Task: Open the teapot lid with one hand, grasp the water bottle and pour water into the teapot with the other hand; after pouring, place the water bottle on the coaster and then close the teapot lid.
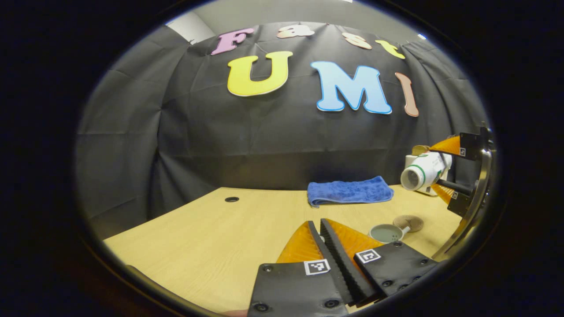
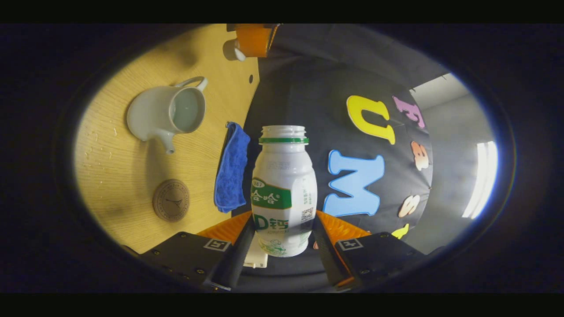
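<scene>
- Two tongs work here. In the left gripper view, the left tongs (image 1: pixel 327 240) sit at the bottom centre with fingers pressed together; whether they pinch the lid cannot be told. At the right edge, the right tongs (image 1: pixel 440 169) hold the bottle (image 1: pixel 424 172) on its side, mouth facing the camera, above the counter (image 1: pixel 211 237).
- Lower right of that view: one teapot (image 1: pixel 387 233) with its mouth uncovered, one round coaster (image 1: pixel 409 223) just behind it, one folded blue cloth (image 1: pixel 349 191) farther back.
- In the right gripper view, the right tongs pinch the bottle low on its body at bottom centre, cap off. The teapot lies upper left, water inside, with the coaster below it at lower left and the cloth between them and the bottle. Droplets dot the counter at far left.
- At the top edge, the left tongs appear to hold one small pale piece, likely the lid (image 2: pixel 230 49).
- Risk, as I judge it: the bottle is tilted away from the pot's mouth, so leftover water could spill on the counter; wet wood could also let the bottle slide off the coaster.
</scene>
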Action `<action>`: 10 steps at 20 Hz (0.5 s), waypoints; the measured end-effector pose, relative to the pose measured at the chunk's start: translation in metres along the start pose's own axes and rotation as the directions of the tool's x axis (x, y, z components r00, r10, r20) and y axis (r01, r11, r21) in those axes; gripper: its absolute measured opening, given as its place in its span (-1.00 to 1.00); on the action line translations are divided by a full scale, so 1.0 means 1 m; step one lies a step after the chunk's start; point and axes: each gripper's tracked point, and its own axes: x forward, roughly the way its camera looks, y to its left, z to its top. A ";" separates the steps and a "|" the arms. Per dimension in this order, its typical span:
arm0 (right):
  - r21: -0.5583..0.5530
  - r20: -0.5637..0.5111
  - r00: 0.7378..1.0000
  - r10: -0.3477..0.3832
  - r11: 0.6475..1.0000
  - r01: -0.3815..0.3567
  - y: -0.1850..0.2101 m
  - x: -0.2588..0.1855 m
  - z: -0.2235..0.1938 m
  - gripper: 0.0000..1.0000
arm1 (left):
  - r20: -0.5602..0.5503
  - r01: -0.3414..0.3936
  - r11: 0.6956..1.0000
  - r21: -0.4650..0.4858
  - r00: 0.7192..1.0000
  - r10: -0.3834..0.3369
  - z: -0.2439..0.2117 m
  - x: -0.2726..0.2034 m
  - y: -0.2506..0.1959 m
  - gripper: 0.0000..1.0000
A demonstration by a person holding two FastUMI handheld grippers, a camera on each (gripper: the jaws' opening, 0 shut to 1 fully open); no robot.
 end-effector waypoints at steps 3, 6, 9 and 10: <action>-0.031 0.013 1.000 -0.006 0.999 0.007 -0.003 0.001 0.003 0.46 | -0.001 0.002 1.000 0.001 1.000 -0.002 -0.002 -0.001 0.000 -0.83; -0.059 0.019 1.000 -0.013 0.998 0.014 -0.007 0.004 0.002 0.46 | -0.003 0.003 1.000 0.002 1.000 -0.003 -0.001 -0.001 0.001 -0.82; -0.071 0.023 1.000 -0.014 0.997 0.015 -0.007 0.003 0.002 0.46 | -0.005 0.006 1.000 0.003 1.000 -0.006 -0.002 0.000 -0.001 -0.83; -0.072 0.025 1.000 -0.013 0.997 0.015 -0.008 0.003 0.002 0.51 | -0.005 0.006 1.000 0.005 1.000 -0.006 -0.001 0.001 0.000 -0.83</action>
